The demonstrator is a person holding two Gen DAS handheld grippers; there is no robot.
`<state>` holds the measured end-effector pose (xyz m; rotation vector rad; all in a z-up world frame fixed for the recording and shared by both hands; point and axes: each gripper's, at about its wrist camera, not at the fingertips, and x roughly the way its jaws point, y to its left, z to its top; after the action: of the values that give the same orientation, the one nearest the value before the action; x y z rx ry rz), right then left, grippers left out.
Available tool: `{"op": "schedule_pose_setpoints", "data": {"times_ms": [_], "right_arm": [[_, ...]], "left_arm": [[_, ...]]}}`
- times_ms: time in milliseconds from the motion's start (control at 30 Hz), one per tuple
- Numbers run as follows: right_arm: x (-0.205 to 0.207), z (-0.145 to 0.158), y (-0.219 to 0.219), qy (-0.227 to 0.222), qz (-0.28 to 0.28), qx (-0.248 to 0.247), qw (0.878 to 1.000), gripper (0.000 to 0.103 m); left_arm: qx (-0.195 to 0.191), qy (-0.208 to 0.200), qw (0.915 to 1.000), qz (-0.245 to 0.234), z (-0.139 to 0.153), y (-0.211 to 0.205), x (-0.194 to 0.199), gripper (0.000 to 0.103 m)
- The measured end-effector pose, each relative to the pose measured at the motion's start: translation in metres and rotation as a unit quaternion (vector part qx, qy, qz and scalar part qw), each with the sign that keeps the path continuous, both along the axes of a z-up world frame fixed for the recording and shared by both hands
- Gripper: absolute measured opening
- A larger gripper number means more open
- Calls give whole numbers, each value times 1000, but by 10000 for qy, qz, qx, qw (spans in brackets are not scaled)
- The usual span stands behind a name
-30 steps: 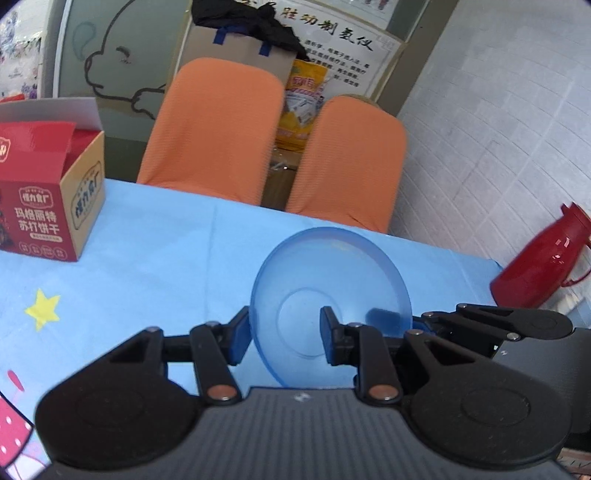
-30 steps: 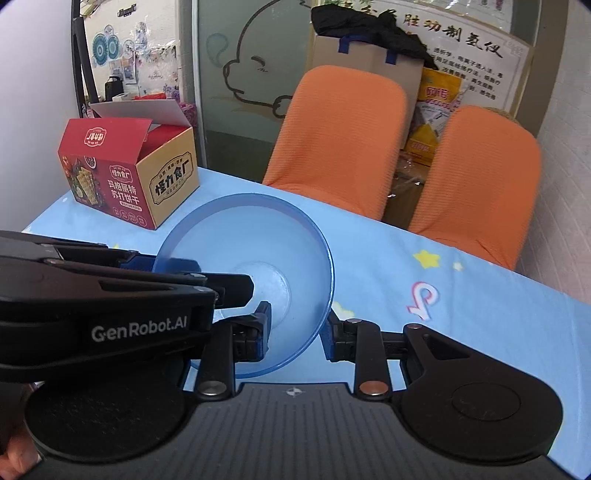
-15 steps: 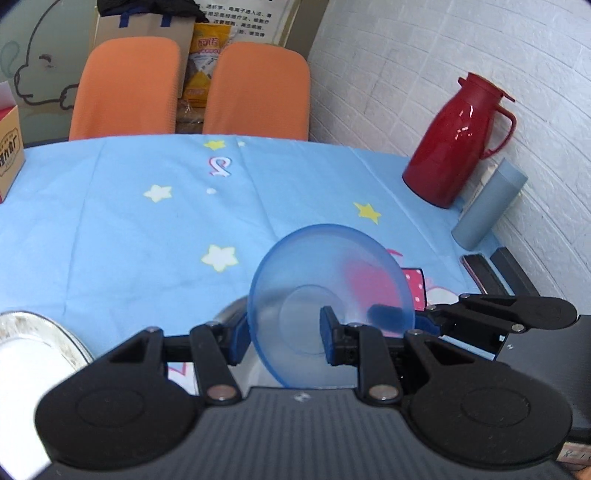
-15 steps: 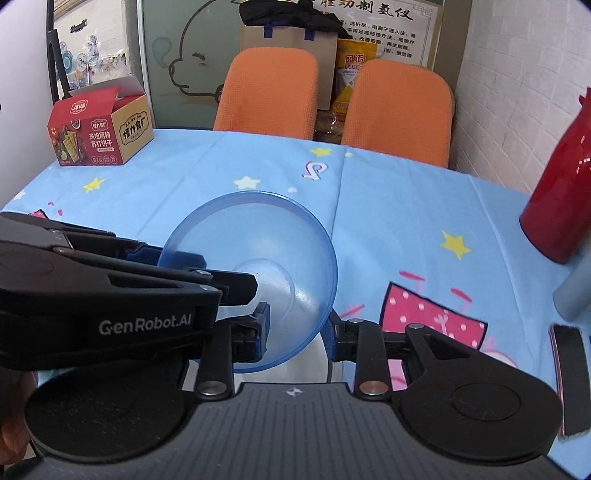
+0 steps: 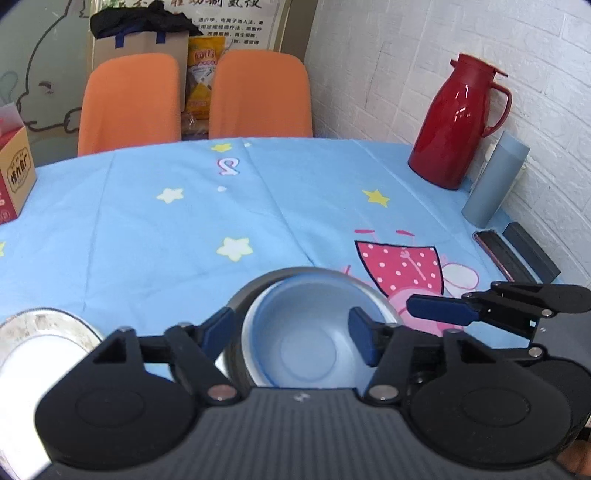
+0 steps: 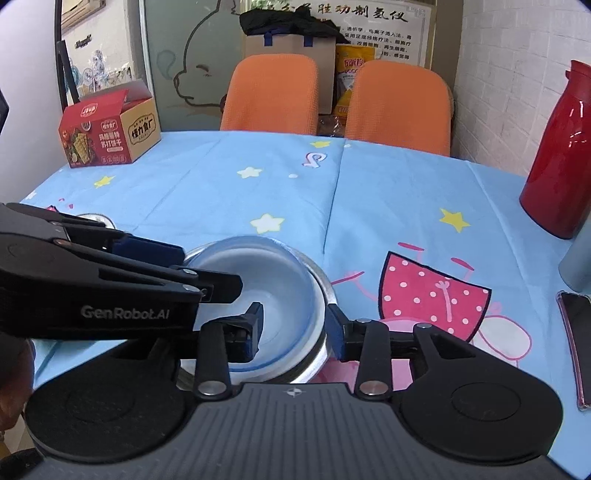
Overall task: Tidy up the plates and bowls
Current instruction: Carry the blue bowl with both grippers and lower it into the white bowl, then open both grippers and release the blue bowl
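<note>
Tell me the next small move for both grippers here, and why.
Probably lift both clear. The blue bowl sits nested in the metal bowl. The left gripper and right gripper have just been opening; their pads straddle the rims without pressing, so the bowl looks released. A metal plate waits at left.

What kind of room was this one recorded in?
Probably an office break or meeting room used for dining: a table under a cartoon cloth, two orange chairs, a red thermos, and a posted notice.
</note>
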<state>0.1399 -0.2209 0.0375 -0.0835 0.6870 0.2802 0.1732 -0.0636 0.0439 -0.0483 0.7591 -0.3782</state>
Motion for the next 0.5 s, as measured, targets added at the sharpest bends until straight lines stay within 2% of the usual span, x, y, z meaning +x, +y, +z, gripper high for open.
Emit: {"op": "schedule_pose_setpoints", "data": {"times_ms": [67, 133, 167, 300, 400, 500], "right_arm": [[-8, 2, -10, -160, -160, 236, 9995, 82], [-18, 2, -19, -286, -321, 529, 9977, 99], [-24, 0, -23, -364, -423, 681, 9961, 102], [-47, -12, -30, -549, -781, 1159, 9887, 103], [-57, -25, -32, -499, -986, 1351, 9846, 103], [-58, -34, -31, -359, -1030, 1318, 9853, 103]], "left_arm": [[-77, -189, 9998, -36, 10, 6, -5, 66], [-190, -382, 9991, 18, 19, 12, -11, 69], [-221, -464, 9987, 56, 22, 15, -13, 71], [-315, -710, 9965, 297, 21, 28, -26, 74], [-273, -630, 9966, 465, 9, 32, -29, 74], [-204, -484, 9970, 574, -5, 36, -29, 74]]}}
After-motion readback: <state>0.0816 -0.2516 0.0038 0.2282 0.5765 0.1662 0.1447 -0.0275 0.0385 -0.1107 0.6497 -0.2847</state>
